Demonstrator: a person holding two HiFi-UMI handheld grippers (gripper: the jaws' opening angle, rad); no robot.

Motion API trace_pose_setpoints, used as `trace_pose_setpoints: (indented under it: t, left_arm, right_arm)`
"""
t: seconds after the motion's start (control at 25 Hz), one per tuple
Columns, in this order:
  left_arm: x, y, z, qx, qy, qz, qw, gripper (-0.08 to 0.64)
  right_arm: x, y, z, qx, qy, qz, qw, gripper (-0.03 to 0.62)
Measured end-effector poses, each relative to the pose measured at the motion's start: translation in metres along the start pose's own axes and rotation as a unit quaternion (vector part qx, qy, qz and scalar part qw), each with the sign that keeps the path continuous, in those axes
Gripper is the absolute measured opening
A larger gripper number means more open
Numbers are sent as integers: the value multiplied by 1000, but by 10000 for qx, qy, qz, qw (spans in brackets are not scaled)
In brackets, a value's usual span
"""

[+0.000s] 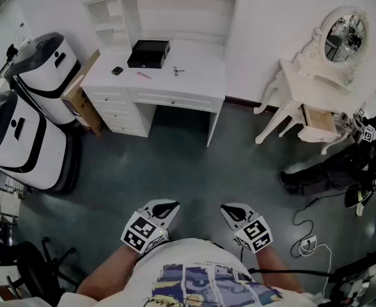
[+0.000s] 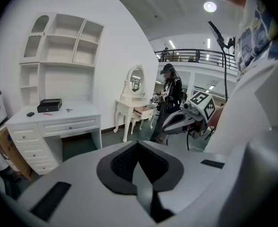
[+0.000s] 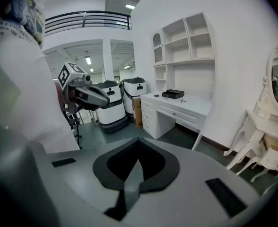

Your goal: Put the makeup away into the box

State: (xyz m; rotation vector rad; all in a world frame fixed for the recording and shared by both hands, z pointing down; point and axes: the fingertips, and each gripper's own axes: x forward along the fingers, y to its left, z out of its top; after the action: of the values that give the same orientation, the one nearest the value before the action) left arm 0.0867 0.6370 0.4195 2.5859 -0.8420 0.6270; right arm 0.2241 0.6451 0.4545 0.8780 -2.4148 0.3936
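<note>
White-painted, the bench (image 1: pixel 197 75) stands against the far wall, well apart from the person, and everything the job concerns sits on its top. Toward the back lies the black box (image 1: pixel 148 53); whether its lid is up I cannot tell from this far off. Just in front of it is a slim pink stick (image 1: pixel 143 75), to the left of that a small dark compact (image 1: pixel 117 71), and to the right a thin metal tool (image 1: pixel 178 71) too small to name for sure. None of them is in the box.

The left hand-held gripper (image 1: pixel 167 207) and the right hand-held gripper (image 1: pixel 231 211) are both held low, close in front of the person's body, tilted down toward the grey floor (image 1: pixel 175 165). Each one's own view shows its two jaws pressed together with nothing between them.

To my eye the task proper has not begun, and the step in hand is the approach. The next move calls for crossing the floor to the bench, bringing one hand-held gripper over the loose items and parting its jaws. The pink stick lies flat, so I'd expect it to need a low pinch across its narrow width. If the box proves closed, the other hand-held gripper would have to lift the lid first.
</note>
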Motion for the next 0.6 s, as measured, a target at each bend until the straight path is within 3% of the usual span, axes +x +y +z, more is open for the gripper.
trace_pose_setpoints:
  t: [0.6]
  left_arm:
    - [-70, 92, -22, -386, -160, 127, 9990, 14]
  right_arm:
    - [94, 39, 68, -75, 143, 169, 9997, 25]
